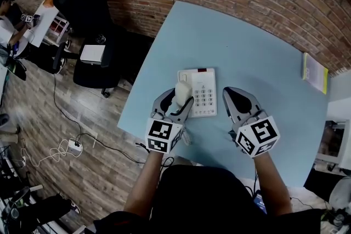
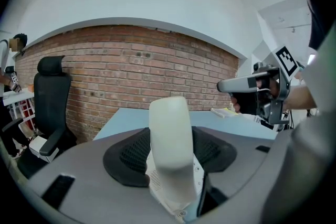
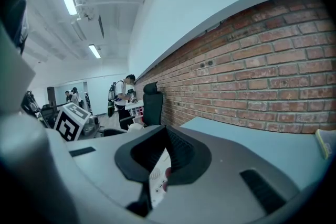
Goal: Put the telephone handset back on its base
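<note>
A white telephone base [image 1: 202, 91] with a keypad lies on the light blue table [image 1: 247, 46]. My left gripper [image 1: 176, 100] is shut on the white handset [image 1: 182, 92], which it holds over the base's left side. Contact between handset and base cannot be told. In the left gripper view the handset [image 2: 169, 134] stands upright between the two black pads. My right gripper [image 1: 237, 97] hovers just right of the base with its jaws together and nothing in them. Through its narrow slit a sliver of the base [image 3: 157, 181] shows.
A yellow-green book [image 1: 314, 72] lies at the table's right edge. The coiled cord [image 1: 187, 137] hangs near the front edge. Black office chairs [image 1: 90, 13] stand left of the table by the brick wall. A power strip [image 1: 74, 145] and cables lie on the floor.
</note>
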Demonstrator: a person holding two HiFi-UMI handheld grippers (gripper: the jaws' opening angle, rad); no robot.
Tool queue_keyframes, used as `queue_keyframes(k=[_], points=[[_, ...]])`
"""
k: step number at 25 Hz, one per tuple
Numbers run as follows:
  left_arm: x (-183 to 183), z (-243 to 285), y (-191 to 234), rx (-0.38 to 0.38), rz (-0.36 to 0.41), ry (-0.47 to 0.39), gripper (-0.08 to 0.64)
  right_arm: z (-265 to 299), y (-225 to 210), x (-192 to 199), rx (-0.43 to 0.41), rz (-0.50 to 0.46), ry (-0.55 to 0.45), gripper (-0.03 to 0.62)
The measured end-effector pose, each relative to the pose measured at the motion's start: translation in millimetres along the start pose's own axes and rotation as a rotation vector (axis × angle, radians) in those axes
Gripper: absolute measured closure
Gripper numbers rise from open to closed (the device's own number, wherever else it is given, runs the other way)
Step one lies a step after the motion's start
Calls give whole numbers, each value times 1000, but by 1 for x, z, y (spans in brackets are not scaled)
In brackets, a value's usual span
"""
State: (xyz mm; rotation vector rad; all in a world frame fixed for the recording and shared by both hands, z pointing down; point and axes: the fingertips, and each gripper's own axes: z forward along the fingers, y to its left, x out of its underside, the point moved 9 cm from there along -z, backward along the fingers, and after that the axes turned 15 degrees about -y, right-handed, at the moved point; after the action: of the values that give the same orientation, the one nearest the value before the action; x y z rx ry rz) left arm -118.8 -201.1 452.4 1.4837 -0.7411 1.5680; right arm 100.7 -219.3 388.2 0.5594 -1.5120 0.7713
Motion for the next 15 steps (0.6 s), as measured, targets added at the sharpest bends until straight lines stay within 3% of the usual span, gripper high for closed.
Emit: queue_keyframes(k=[15], points=[[20, 28, 14, -45, -27, 74, 307, 7, -16, 15, 22, 21, 45, 580]])
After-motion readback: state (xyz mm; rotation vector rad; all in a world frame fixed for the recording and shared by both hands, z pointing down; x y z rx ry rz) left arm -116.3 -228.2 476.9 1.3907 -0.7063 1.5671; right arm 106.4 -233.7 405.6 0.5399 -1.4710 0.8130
